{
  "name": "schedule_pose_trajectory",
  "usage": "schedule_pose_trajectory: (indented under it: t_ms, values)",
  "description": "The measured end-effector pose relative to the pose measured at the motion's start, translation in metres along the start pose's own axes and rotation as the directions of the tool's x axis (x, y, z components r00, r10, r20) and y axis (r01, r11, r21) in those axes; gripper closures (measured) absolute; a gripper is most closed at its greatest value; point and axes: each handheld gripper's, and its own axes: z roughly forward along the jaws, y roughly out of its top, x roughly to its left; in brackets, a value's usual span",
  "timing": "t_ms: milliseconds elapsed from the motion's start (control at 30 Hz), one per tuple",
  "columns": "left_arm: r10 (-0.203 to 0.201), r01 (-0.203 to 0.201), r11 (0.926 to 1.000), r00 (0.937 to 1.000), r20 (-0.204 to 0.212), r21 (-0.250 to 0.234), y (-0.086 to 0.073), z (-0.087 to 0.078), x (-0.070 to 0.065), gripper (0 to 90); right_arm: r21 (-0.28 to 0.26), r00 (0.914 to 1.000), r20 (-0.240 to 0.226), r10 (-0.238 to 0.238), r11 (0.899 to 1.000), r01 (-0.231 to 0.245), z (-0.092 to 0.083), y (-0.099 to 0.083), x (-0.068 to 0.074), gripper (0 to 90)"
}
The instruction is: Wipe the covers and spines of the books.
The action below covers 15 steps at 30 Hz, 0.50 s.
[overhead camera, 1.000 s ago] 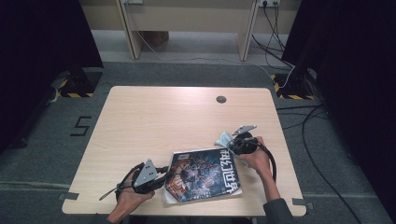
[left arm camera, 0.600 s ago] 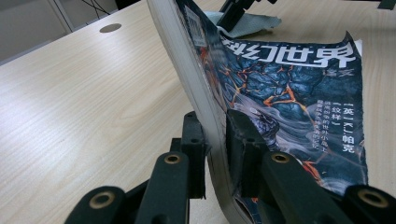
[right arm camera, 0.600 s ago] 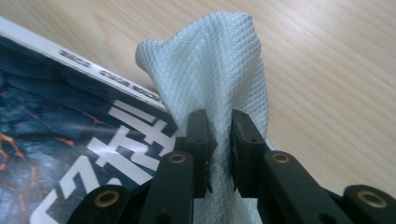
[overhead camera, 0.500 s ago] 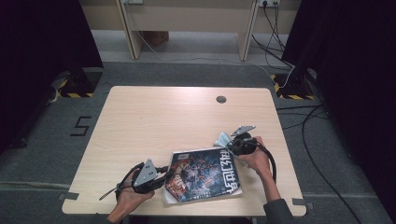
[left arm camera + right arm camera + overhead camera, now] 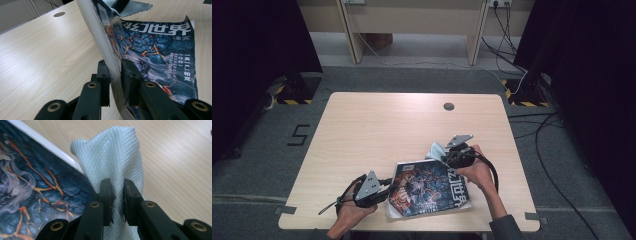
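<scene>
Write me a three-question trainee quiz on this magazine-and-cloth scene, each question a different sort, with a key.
1. True or false: the left gripper is shut on the edge of the magazine.
2. What does the right gripper hold? A) a pen B) a white cloth C) a cup
3. Fill in: in the high view, the round hole in the table lies toward the ____ edge.

Key: 1 true, the jaws pinch the page stack. 2 B, the white cloth is bunched between the jaws beside the magazine's corner. 3 far.
</scene>
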Motion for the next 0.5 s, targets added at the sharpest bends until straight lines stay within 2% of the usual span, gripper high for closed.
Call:
schedule_pose_trajectory:
  t_ms: [167,300,500]
  values:
    - [-0.002,0.002,1.0,1.0,0.002,0.003,0.0,0.0,0.0,77.3,0.042,0.9979,0.04,0.05,0.998,-0.052,0.006,-0.013,-0.017,79.8]
    - [0.004,-0.004,1.0,1.0,0.002,-0.001,0.001,0.0,0.0,77.3,0.074,0.9926,0.087,0.084,0.993,-0.091,0.01,-0.025,-0.032,79.9]
    - [0.005,-0.005,1.0,1.0,0.002,-0.002,0.001,-0.001,0.0,77.2,0.089,0.9869,0.117,0.11,0.989,-0.121,0.014,-0.034,-0.042,79.8]
